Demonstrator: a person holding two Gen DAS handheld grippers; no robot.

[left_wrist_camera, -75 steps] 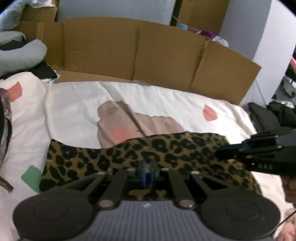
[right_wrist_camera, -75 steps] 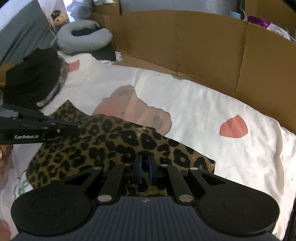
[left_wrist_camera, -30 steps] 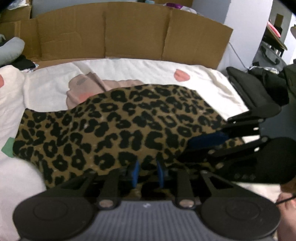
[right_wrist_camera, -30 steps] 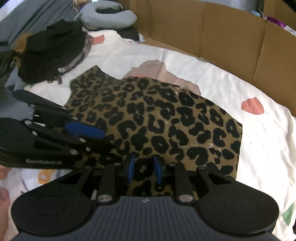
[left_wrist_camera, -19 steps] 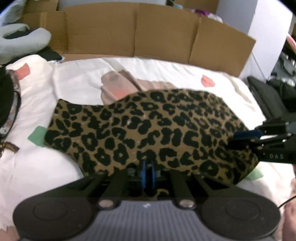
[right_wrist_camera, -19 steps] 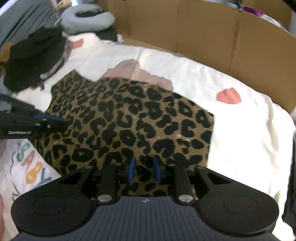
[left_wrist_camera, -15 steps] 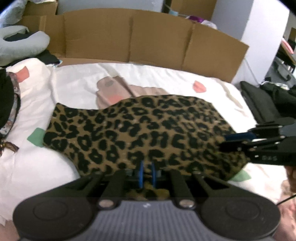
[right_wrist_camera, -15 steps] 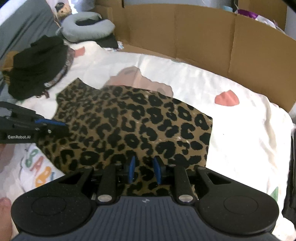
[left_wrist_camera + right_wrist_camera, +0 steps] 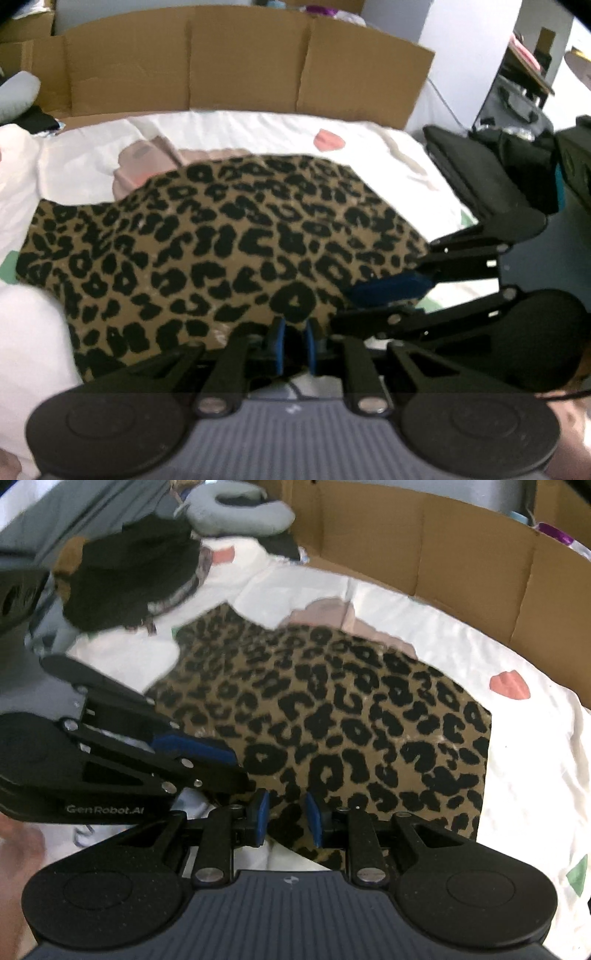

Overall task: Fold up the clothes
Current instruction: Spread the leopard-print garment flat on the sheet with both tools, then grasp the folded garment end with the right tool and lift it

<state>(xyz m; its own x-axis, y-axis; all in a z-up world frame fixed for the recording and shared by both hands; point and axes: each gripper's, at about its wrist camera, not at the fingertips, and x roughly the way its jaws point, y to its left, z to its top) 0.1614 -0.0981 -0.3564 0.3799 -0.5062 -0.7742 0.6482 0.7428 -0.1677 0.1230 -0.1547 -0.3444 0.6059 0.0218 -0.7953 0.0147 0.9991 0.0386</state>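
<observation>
A cardboard wall (image 9: 243, 62) rings the white sheet (image 9: 524, 760), with a grey neck pillow (image 9: 236, 511) and dark clothes (image 9: 125, 576) beyond. The leopard cloth (image 9: 221, 243) lies flat, long axis left to right; its near edge is hidden by both tools. The left gripper (image 9: 293, 345) and right gripper (image 9: 286, 818) each pinch that edge, side by side. Both views are blurred.

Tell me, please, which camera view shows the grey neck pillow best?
The right wrist view: the grey neck pillow shows its curved shape at top left, behind the black clothes. The left wrist view catches only a blurred grey end at its left edge.
</observation>
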